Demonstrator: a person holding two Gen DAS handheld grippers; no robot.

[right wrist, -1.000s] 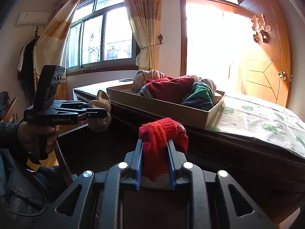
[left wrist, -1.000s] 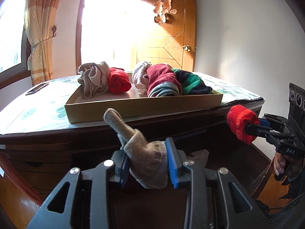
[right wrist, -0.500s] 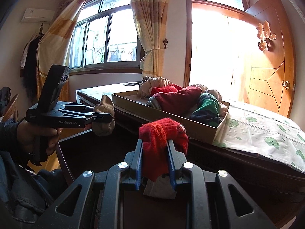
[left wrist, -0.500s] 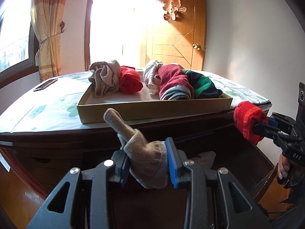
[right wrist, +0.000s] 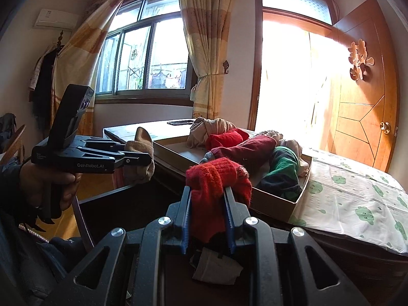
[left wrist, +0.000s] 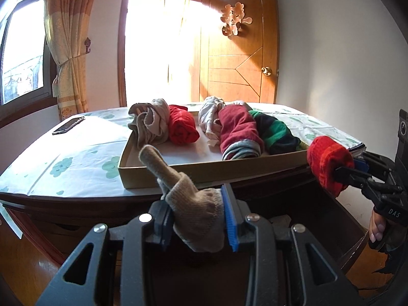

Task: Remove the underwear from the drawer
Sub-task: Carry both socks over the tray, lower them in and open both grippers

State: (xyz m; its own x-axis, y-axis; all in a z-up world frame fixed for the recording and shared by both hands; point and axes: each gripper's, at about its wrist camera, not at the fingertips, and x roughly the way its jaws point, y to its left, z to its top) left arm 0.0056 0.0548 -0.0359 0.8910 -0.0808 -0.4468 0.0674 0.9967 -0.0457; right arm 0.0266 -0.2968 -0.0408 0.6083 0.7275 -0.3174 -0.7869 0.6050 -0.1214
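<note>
While clamped, the beige knit bundle (left wrist: 196, 219) bulges.

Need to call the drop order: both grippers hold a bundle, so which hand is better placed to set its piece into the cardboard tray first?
Probably left: the left gripper with its beige knitted roll faces the shallow cardboard tray squarely. The right gripper, holding the red knitted bundle, sits off the tray's corner.
</note>
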